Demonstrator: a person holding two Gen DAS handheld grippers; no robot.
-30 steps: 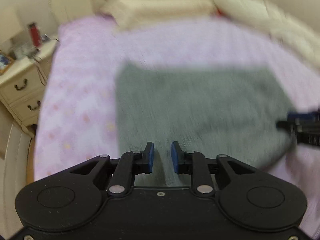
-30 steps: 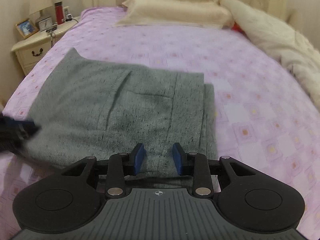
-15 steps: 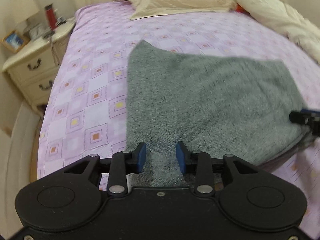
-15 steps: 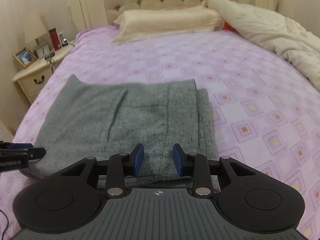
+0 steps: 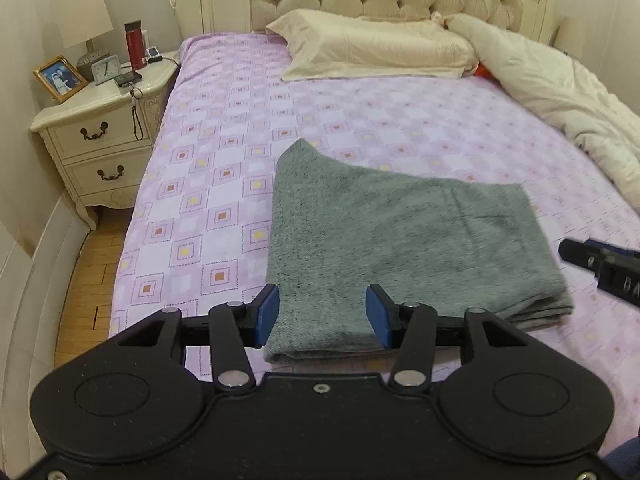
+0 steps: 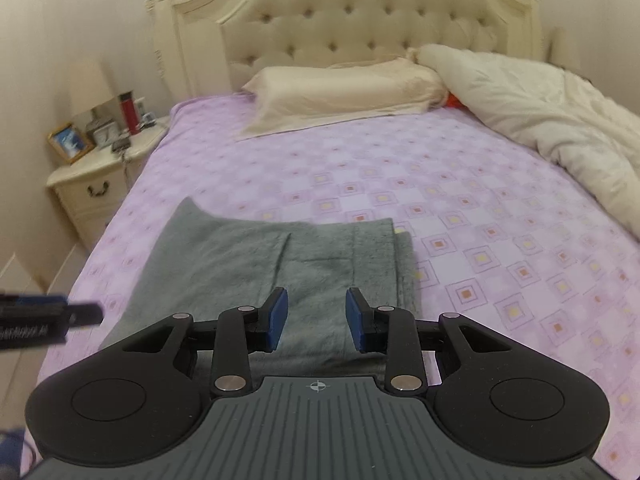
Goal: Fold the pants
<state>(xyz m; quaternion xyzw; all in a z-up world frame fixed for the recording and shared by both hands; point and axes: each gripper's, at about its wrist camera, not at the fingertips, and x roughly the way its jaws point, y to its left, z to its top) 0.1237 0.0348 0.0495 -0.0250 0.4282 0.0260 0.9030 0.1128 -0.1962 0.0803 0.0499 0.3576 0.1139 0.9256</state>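
The grey pants [image 5: 400,248] lie folded into a flat stack on the purple patterned bed sheet [image 5: 224,168]; they also show in the right wrist view [image 6: 256,264]. My left gripper [image 5: 322,316] is open and empty, held above the stack's near left corner. My right gripper [image 6: 316,318] is open and empty, held above the stack's near edge towards its right side. Each gripper shows at the edge of the other's view, the right one [image 5: 600,268] and the left one [image 6: 44,316].
A cream pillow [image 5: 376,44] and a rumpled cream duvet [image 5: 560,92] lie at the head and right side of the bed. A cream nightstand [image 5: 100,136] with a lamp, red bottle, clock and photo frame stands left of the bed. Wood floor [image 5: 88,280] shows beside it.
Both grippers have lifted and pulled back from the pants, so more of the bed shows. The left jaws have opened wider. The pants lie still.
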